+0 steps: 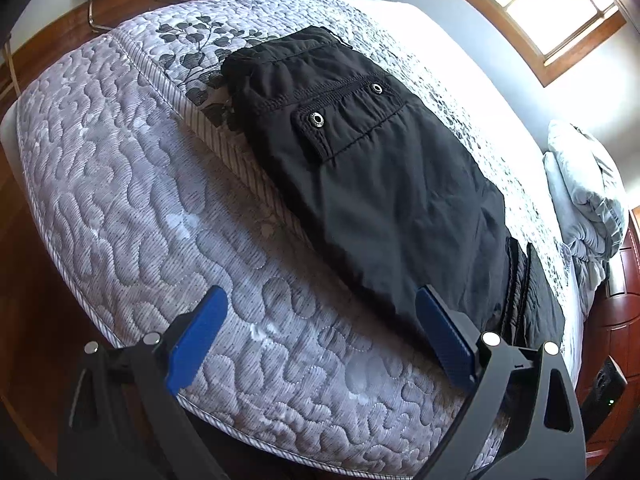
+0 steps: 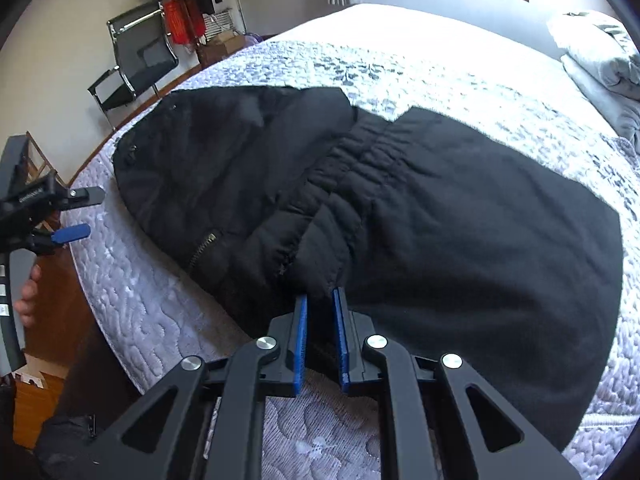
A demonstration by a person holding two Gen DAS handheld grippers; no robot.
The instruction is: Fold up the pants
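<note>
Black pants [image 1: 384,168] lie folded lengthwise on the quilted mattress [image 1: 132,184], a snap pocket facing up. In the right wrist view the pants [image 2: 460,224] spread wide, with the gathered waistband in the middle and a zipper at the left. My left gripper [image 1: 322,332] is open and empty over the mattress's edge, its right pad [image 1: 444,336] at the near end of the pants. It also shows in the right wrist view [image 2: 82,214] at the far left. My right gripper [image 2: 320,300] is nearly shut, pinching the near edge of the pants fabric.
A folded grey blanket [image 1: 588,200] lies at the bed's far right; it also shows in the right wrist view [image 2: 600,64]. A black chair [image 2: 136,60] and a clothes rack [image 2: 188,4] stand by the wall. Wooden floor [image 1: 24,280] surrounds the bed.
</note>
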